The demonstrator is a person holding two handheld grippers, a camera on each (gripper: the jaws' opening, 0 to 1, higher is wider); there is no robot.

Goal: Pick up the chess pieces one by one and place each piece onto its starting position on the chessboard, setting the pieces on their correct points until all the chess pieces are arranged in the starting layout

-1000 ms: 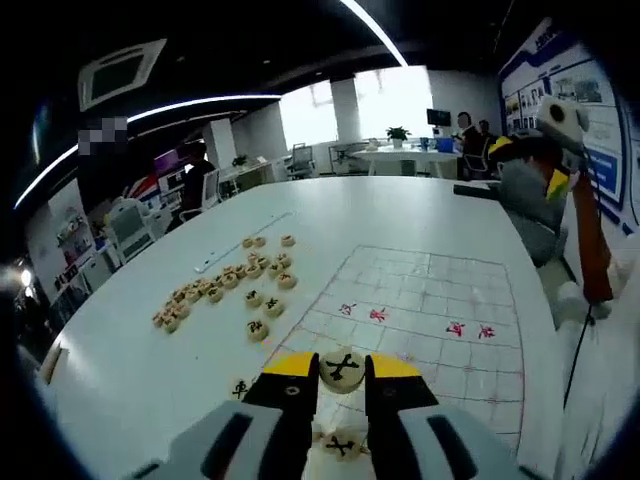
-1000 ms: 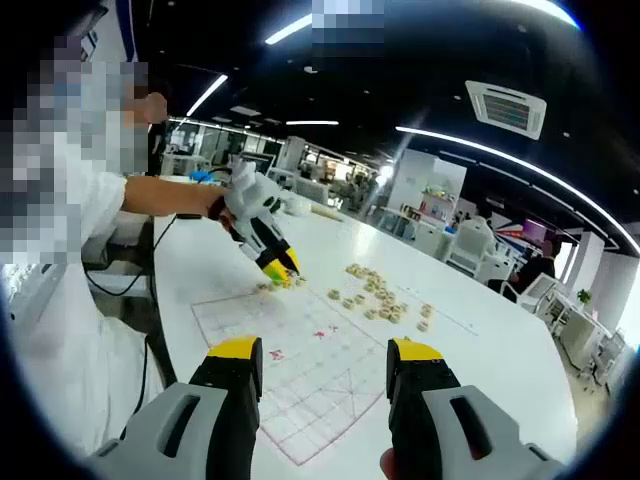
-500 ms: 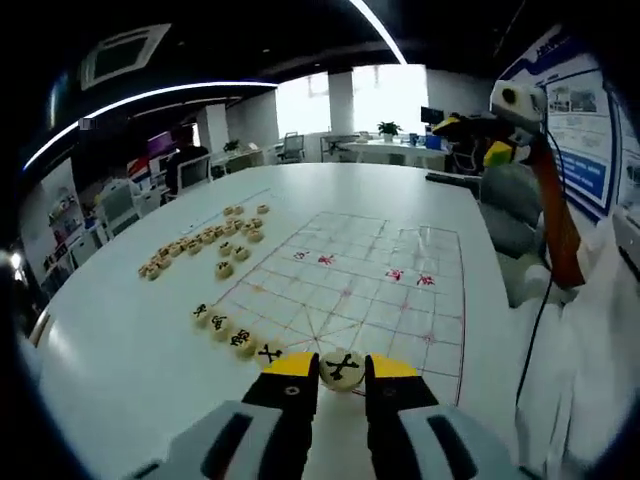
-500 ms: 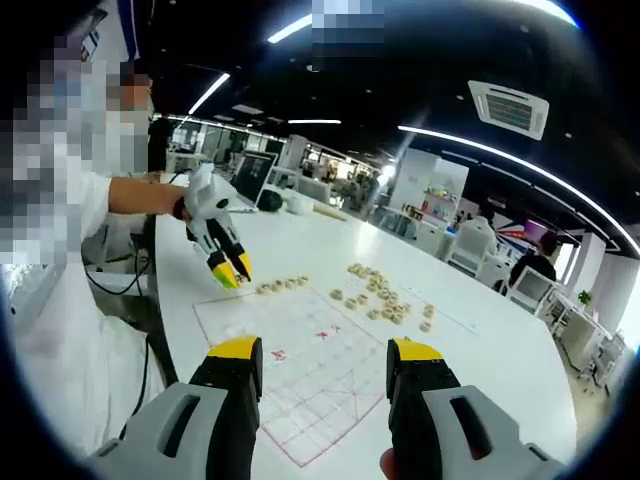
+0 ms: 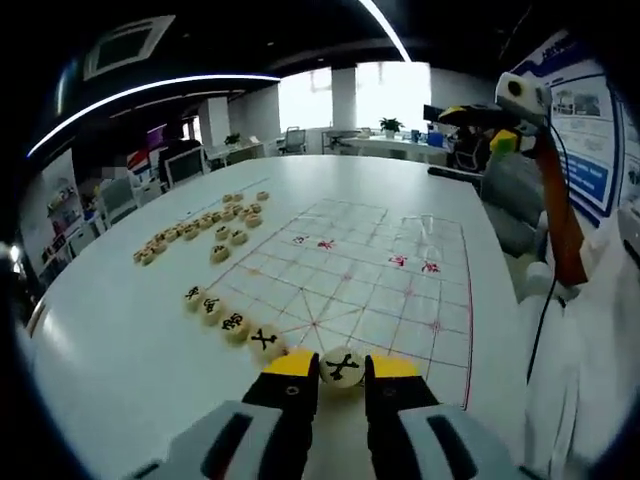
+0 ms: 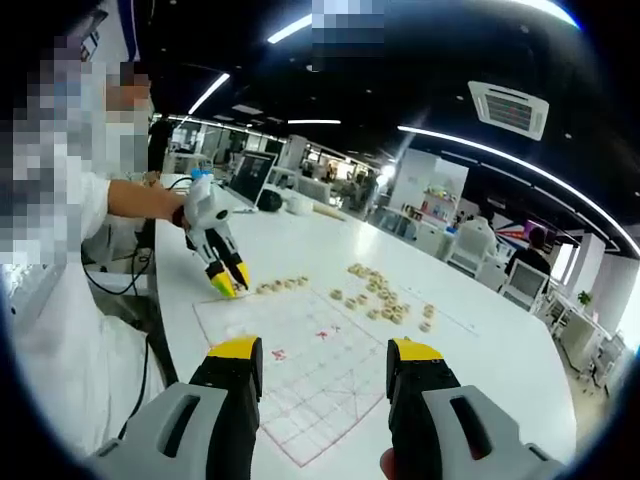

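On white office table (image 5: 120,340), left tongs (image 5: 342,368) gripping chess piece (image 5: 342,367) at chessboard (image 5: 360,290) edge, right tongs (image 6: 324,352) agape.

Person with two handheld grippers
Left gripper (image 5: 341,372) and right gripper (image 6: 325,362): grey bodies, black jaws, yellow tips; white short sleeve (image 6: 62,200).

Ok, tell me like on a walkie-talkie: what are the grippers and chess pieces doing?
Left hand-held gripper shut on a black-marked piece at the chessboard near edge. Right hand-held gripper open, empty. Placed row alongside; nothing blocking.
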